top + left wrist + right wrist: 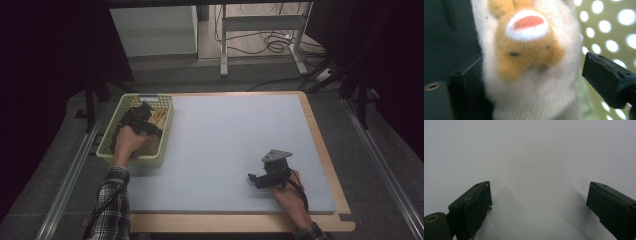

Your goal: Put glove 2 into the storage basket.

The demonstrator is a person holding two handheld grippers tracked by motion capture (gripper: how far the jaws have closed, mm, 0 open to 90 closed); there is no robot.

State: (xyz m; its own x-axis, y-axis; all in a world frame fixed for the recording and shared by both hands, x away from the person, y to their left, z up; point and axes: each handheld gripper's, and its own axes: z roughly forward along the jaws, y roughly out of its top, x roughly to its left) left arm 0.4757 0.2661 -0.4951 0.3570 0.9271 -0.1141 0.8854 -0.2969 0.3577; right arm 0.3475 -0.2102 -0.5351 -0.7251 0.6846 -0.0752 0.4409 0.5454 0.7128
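Plush toy (529,62), cream with an orange face patch, lies inside the pale green perforated basket (111,134) at the worktop's (235,145) far left corner, between the spread jaws of the left gripper (145,116); one jaw sits against its fur, the other just clear. The right gripper (256,179), wide open and holding nothing, hovers low over the grey mat near the right edge.

Grey mat (235,150) covers wooden table (320,135); cables (272,42) on floor behind
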